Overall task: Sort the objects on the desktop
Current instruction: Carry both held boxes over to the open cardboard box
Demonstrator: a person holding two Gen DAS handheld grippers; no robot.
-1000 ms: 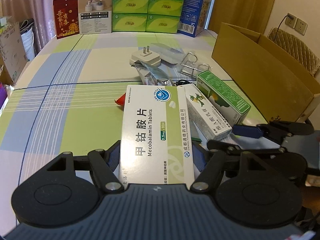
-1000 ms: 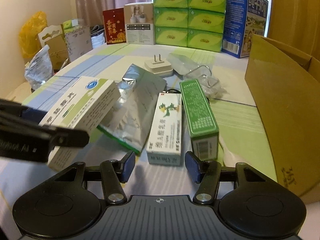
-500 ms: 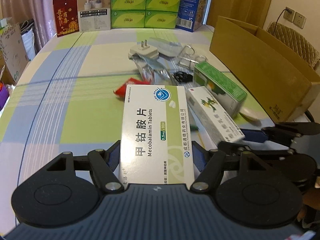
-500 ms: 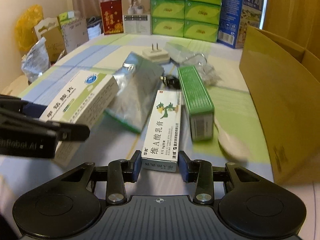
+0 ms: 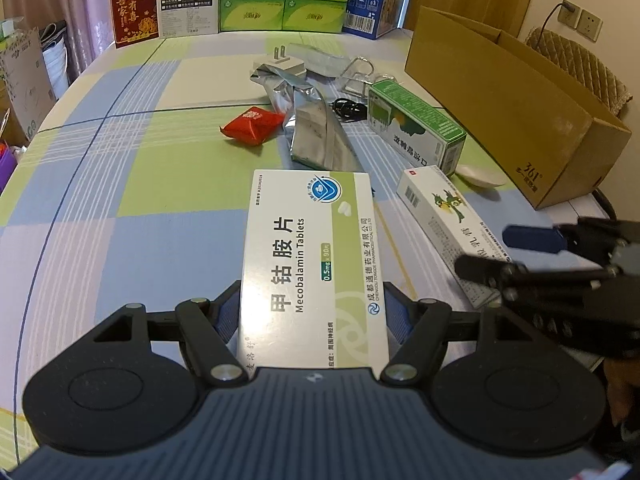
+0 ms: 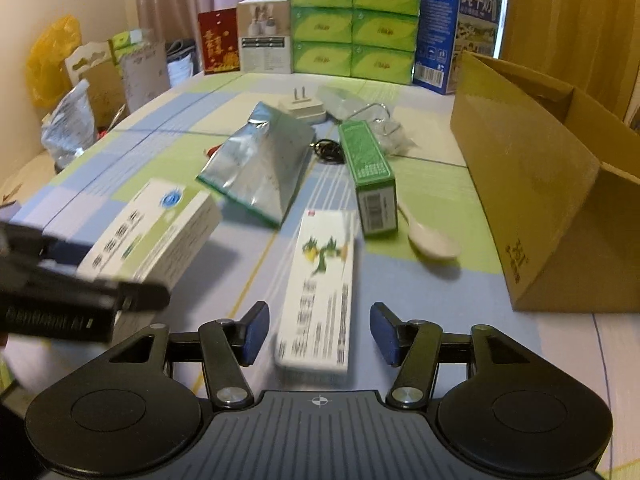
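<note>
**Now: one medicine box clamped, another lying between spread fingers**

Nearest in the left wrist view, the left gripper (image 5: 313,316) is pinched onto the Mecobalamin tablet box (image 5: 314,264), whose lower sides are pressed by the blue pads. The box is held above the checked table (image 5: 120,200), printed face up.

In the right wrist view, the right gripper (image 6: 319,334) is seen spread wide, with the white ointment box (image 6: 318,296) lying lengthwise between its fingers; a gap is visible on each side, and the box is blurred. Whether it rests flat on the table cannot be told.

Just beyond the ointment box, a green carton (image 6: 370,172) is found on the table, with a white spoon (image 6: 430,238) beside its near end. A silver foil pouch (image 6: 260,168) lies left of the carton, and a red packet (image 5: 252,125) is seen to the left of the pouch in the left wrist view. Behind them a black cable (image 5: 348,108), a white plug adapter (image 6: 302,108) and a clear plastic item (image 6: 360,106) are grouped.

An open cardboard box (image 6: 532,184) stands along the right side. At the far edge, stacked green tissue packs (image 6: 352,24) and a blue milk carton (image 6: 456,28) are lined up.
</note>
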